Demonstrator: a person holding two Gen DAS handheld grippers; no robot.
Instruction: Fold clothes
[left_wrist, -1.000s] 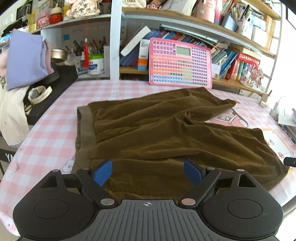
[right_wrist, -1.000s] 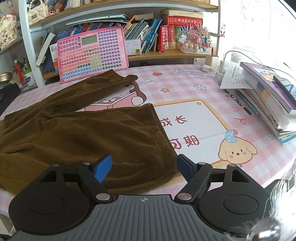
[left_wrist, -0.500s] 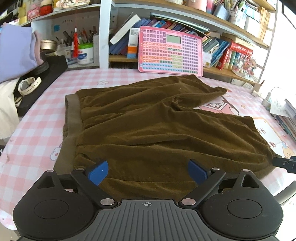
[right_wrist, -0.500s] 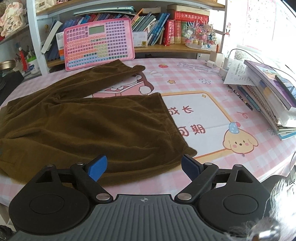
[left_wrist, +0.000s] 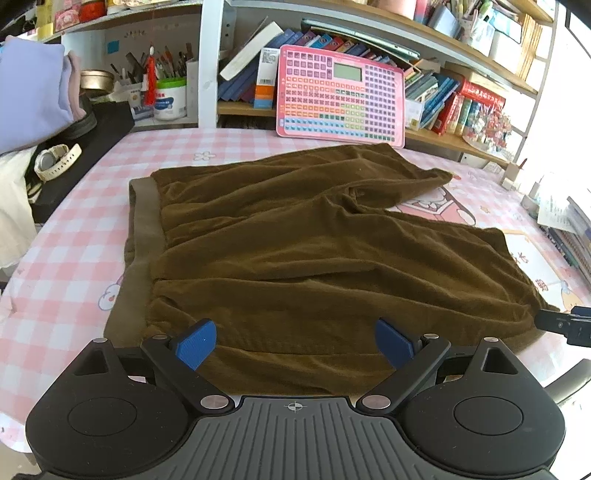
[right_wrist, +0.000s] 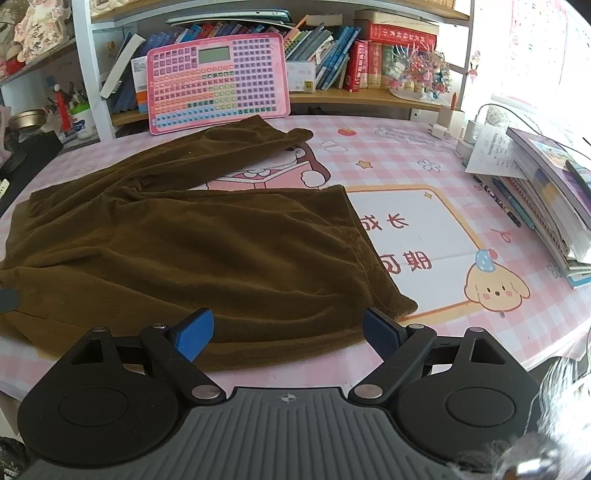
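The brown velvet shorts (left_wrist: 295, 251) lie spread flat on the pink checked tablecloth (left_wrist: 66, 266), legs splayed apart. The left gripper (left_wrist: 295, 341) and right gripper (right_wrist: 288, 330) both hover spread wide at the near hem, holding nothing. A shallow pinch could catch only the top layer, so the fold would likely skew.

The brown shorts (right_wrist: 192, 251) run off the right wrist view's left edge.

We see a pink keyboard toy (left_wrist: 340, 98) leaning on the bookshelf (left_wrist: 436, 134). Left of it stands a white tub (left_wrist: 170, 99); far left, a white watch (left_wrist: 55, 160). Far right, stacked books (right_wrist: 546, 192).
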